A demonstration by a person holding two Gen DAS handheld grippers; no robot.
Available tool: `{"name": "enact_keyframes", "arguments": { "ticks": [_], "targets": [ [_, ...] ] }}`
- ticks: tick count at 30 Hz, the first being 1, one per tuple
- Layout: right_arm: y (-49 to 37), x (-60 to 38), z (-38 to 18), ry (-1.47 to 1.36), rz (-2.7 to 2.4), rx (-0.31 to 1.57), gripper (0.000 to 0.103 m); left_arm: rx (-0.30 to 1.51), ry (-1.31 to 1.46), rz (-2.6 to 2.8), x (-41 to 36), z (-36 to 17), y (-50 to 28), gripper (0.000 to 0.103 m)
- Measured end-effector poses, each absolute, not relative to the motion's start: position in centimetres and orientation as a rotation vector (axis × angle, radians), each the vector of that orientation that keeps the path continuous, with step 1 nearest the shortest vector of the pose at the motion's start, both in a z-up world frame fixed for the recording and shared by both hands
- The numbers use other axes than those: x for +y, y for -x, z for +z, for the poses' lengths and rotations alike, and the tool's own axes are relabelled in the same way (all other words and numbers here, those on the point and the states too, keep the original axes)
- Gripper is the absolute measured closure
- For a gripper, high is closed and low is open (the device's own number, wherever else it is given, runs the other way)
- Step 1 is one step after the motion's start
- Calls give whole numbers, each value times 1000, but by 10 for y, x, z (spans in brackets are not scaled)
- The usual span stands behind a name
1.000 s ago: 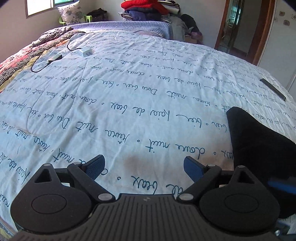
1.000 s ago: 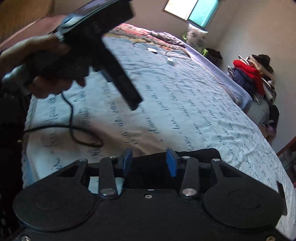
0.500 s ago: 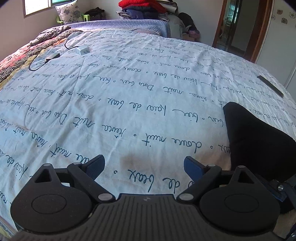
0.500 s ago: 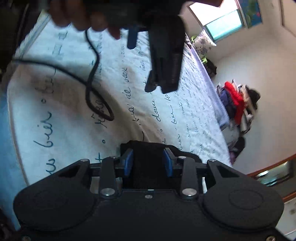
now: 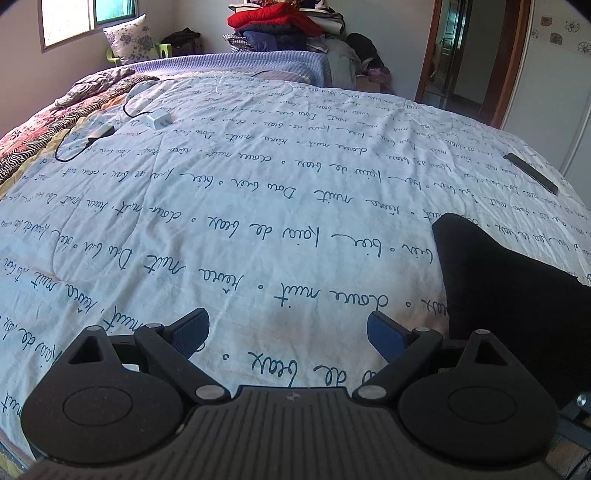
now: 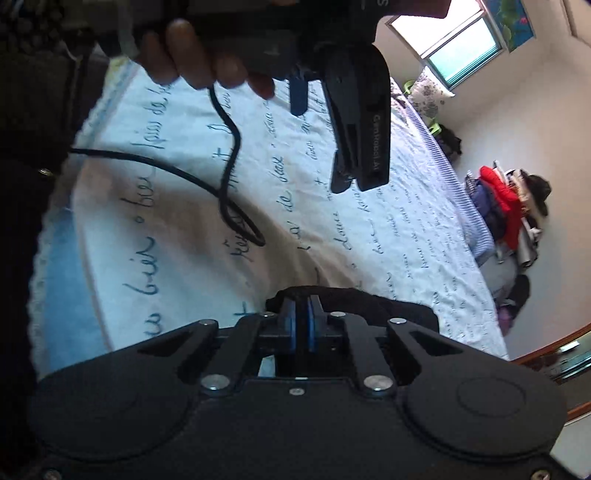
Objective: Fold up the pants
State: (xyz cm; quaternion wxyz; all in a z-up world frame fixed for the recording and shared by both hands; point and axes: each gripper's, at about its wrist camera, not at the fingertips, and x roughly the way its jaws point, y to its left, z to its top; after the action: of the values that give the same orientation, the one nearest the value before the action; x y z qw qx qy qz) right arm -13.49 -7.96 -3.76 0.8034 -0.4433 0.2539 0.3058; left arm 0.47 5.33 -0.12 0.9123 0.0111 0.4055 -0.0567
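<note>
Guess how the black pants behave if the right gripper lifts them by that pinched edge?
Likely floppy: the black pants lie slack on the bedspread, so they'd probably drape. The right gripper pinches only an edge, so most would probably trail, dragging rather than sliding.

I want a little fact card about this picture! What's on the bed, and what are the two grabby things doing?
place: bedroom, big bed with a white quilt covered in blue handwriting
pants: black pants lying at the near right side of the quilt
left gripper: open, nothing between its fingers, over bare quilt
right gripper: fingers shut on a bunched edge of the pants
also on the bed: white charger box with a black cable, dark flat remote-like thing
far end: pile of clothes, red on top
</note>
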Motion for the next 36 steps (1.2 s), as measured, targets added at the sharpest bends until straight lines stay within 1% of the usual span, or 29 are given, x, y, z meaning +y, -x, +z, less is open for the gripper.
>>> {"name": "enact_keyframes", "arguments": {
  "ticks": [4,5,6,8,10,11,12,13,14,15,18,19,21,24,25,26,27,28,29,30,31,32,35,36],
  "targets": [
    [136,-80,-53,972,667,569,94,826,-44,-180,40,0,-3,9],
    [134,-82,-52,951,674,569,88,820,-59,-205,35,0,-1,9],
    [129,-87,-46,922,706,595,85,808,-79,-231,30,0,2,9],
    [123,-106,-18,827,775,615,85,768,-136,-267,21,1,9,9],
    [104,-133,14,679,725,599,85,715,-178,-327,14,2,18,9],
    [90,-146,25,624,667,592,81,702,-187,-377,11,1,22,9],
    [69,-159,33,569,593,589,68,700,-188,-434,7,0,24,9],
    [48,-169,36,524,525,594,60,704,-183,-495,3,-2,26,9],
    [26,-178,36,480,480,609,44,708,-176,-552,-2,-6,27,8],
    [3,-185,34,423,461,638,41,714,-176,-598,-7,-12,28,8],
    [-68,-207,9,142,490,771,42,724,-187,-658,-20,-31,28,8],
    [-87,-207,-10,58,496,823,42,738,-179,-670,-22,-36,26,9],
    [-116,-207,-32,-27,496,907,41,783,-117,-705,-21,-45,21,9],
    [-133,-195,-60,-65,529,994,41,871,4,-713,-19,-55,11,13],
    [-136,-192,-65,-64,555,1000,41,891,26,-714,-18,-57,8,18],
    [-135,-188,-66,-40,579,989,48,907,35,-717,-19,-59,6,29],
    [-132,-184,-65,-14,599,980,66,915,47,-720,-19,-59,5,34],
    [-129,-182,-62,-4,604,970,72,926,66,-735,-19,-59,5,48],
    [-123,-180,-60,8,598,953,82,942,82,-750,-19,-59,5,58],
    [-124,-183,-56,26,590,928,87,946,87,-734,-20,-58,6,60],
    [-120,-186,-51,33,578,904,88,943,81,-718,-22,-56,8,69],
    [-117,-187,-47,30,566,883,89,936,68,-707,-23,-54,12,75],
    [-107,-192,-34,27,533,813,91,914,18,-667,-31,-44,23,83],
    [-105,-195,-28,13,527,791,92,916,4,-654,-34,-42,25,84]
  ]
}}
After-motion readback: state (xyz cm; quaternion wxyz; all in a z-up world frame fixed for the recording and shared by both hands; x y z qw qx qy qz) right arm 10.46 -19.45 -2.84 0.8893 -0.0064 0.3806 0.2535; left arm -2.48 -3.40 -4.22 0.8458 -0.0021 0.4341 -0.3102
